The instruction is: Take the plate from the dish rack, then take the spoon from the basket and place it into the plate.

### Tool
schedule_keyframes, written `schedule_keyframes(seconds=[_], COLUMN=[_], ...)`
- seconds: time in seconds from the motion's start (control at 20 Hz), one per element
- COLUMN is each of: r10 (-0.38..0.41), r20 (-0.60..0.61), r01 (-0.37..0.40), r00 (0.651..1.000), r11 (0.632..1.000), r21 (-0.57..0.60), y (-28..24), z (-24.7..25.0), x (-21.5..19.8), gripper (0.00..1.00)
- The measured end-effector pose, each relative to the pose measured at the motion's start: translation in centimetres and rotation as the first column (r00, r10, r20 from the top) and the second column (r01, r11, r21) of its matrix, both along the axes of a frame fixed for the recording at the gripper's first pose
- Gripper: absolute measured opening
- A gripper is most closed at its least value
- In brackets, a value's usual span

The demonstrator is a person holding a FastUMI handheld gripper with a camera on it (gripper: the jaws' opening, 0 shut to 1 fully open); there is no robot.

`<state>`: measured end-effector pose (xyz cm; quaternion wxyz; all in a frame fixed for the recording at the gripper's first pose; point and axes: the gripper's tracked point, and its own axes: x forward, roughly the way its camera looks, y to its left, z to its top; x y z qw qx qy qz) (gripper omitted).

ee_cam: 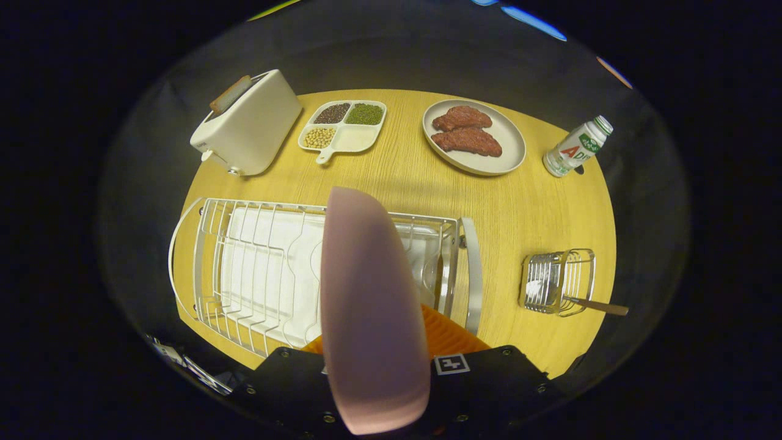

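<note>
1. The gripper [374,354] has its jaws closed narrow on the pink plate [366,293], which stands on edge between them and rises well ahead of them, above the dish rack [256,269].
2. The rack lies just beyond the jaws on the round wooden table [537,208]; its slots look empty, so I judge the plate is already out of it.
3. The spoon [595,304] lies in the small wire basket [559,281], off to the right of the jaws, its handle poking out sideways.
4. Risk: the plate is pinched only at its lower rim, so a quick swing could make it pivot or slip.
5. Risk: its lower edge could catch the rack's wires if carried low.
6. Farther beyond are a toaster [247,125], a tray of beans [343,127], a plate of meat [474,135] and a bottle [577,146]; setting down needs bare table.
</note>
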<state>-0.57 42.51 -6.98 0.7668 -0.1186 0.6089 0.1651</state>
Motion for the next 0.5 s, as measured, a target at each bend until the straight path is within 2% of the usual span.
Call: schedule_keyframes(seconds=[0.25, 0.5], r10=[0.009, -0.030], r20=[0.028, 0.007], r01=[-0.008, 0.029], r00=[1.000, 1.000], r11=[1.000, 0.997], r21=[-0.017, 0.078], y=[-0.4, -1.1], z=[1.0, 3.0], x=[0.1, -0.9], gripper=[0.43, 0.43])
